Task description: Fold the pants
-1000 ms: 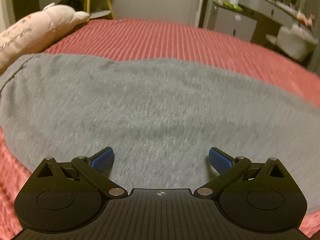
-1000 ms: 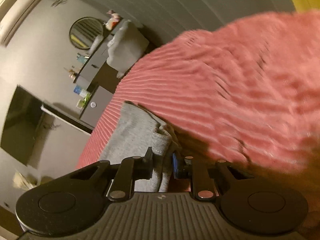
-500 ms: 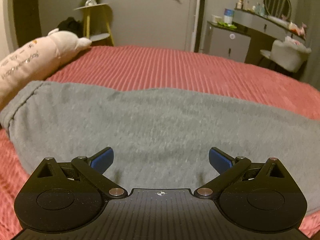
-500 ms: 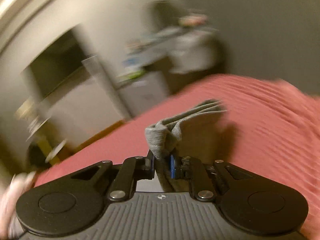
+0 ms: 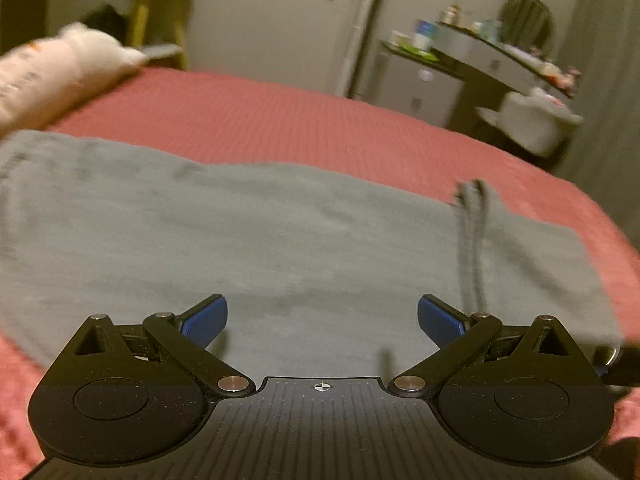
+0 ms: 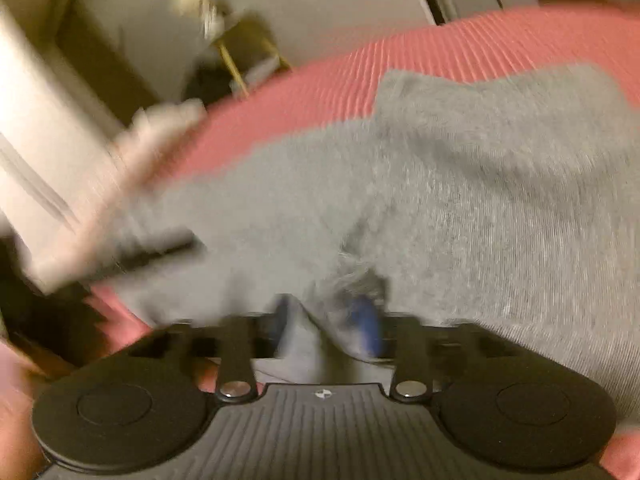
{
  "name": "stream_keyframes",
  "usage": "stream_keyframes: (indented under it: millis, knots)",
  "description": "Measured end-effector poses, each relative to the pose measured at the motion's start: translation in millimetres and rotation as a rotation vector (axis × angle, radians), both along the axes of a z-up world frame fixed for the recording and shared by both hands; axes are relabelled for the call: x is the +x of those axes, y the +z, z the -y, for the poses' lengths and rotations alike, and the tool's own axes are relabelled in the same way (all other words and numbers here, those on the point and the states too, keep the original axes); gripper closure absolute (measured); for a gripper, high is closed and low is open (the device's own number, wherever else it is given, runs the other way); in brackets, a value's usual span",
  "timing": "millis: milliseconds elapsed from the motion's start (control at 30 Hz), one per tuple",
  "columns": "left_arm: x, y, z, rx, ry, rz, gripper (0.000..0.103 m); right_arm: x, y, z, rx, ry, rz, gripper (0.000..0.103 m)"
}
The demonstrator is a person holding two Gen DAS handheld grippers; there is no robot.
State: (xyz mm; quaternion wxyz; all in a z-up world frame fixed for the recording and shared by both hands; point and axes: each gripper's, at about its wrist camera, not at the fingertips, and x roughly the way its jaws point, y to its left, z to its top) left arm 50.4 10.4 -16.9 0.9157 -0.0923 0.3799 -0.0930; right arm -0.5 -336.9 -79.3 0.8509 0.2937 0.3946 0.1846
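The sweatpants (image 5: 280,232) are soft, matt grey knit cloth. The bedspread (image 5: 320,120) is ribbed pink-red fabric. The left tool (image 5: 322,322) is matt black plastic with ridged blue pads (image 5: 206,320).

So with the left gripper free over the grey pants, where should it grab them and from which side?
The left gripper hangs open above the flat grey pants. Probably best is the near edge of the pants just below its fingers, approached low from the near side along the red bedspread; flat cloth offers a bite only at an edge. The right gripper already pinches a bunched end.
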Motion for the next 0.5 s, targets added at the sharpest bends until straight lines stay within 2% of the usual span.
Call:
stream_keyframes:
  millis: [100,133,167,200,233,267,367,433,500]
  knots:
    - [10.7,-1.1,11.8,-0.078,-0.077,-0.033,0.0,-17.5,-9.5,42.4,0.137,-0.223,-0.033,0.03]
    - [16.6,-1.1,18.3,-0.109,-0.109,-0.052,0.0,-20.3,-12.0,51.3,0.111,-0.3,-0.082,0.031]
    - [21.5,-2.2,24.1,-0.132,-0.134,-0.069,0.002,-21.8,-12.0,55.5,0.036,-0.367,-0.129,0.045]
    - [26.4,-3.2,32.2,-0.152,-0.162,-0.091,0.009,-23.7,-10.1,56.9,-0.039,-0.422,-0.15,0.071]
    - [32.9,-4.0,41.4,-0.168,-0.197,-0.114,0.015,-26.9,-6.0,57.0,-0.107,-0.474,-0.15,0.078]
    - [38.8,-5.1,48.7,-0.175,-0.218,-0.132,0.026,-30.2,0.8,55.4,-0.17,-0.51,-0.126,0.079]
    - [59.3,-17.6,75.1,-0.176,-0.279,-0.205,0.028,-35.9,18.1,48.6,-0.356,-0.559,-0.037,0.078]
    - [72.1,-31.7,93.0,-0.161,-0.286,-0.272,0.031,-34.9,15.8,54.6,-0.362,-0.556,-0.046,0.076]
    - [77.1,-42.7,107.2,-0.173,-0.284,-0.309,0.031,-34.2,5.9,66.4,-0.281,-0.577,-0.102,0.075]
